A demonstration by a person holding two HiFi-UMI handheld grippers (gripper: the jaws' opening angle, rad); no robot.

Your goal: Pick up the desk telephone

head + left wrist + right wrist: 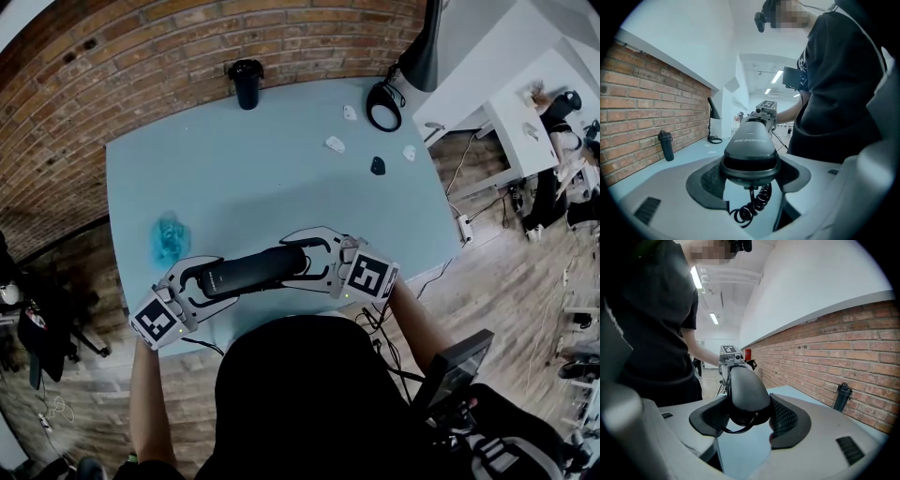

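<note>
2 ends of the black telephone handset (253, 269) were clamped, with the left gripper (202, 279) closed on its left end and the right gripper (306, 255) closed on its right. It was held level over the near edge of the table (281, 169). Its coiled cord (752, 206) dangled beneath the left end. At the far edge, by the brick wall (141, 56), stood 1 black bottle (247, 82) with its lid on, so its contents could not be seen.

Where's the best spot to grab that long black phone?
By its two ends. The phone lies sideways like a bar, so the left gripper takes one end and the right gripper the other, each squeezing its narrow width. The curly cord hangs at the left end.
</note>
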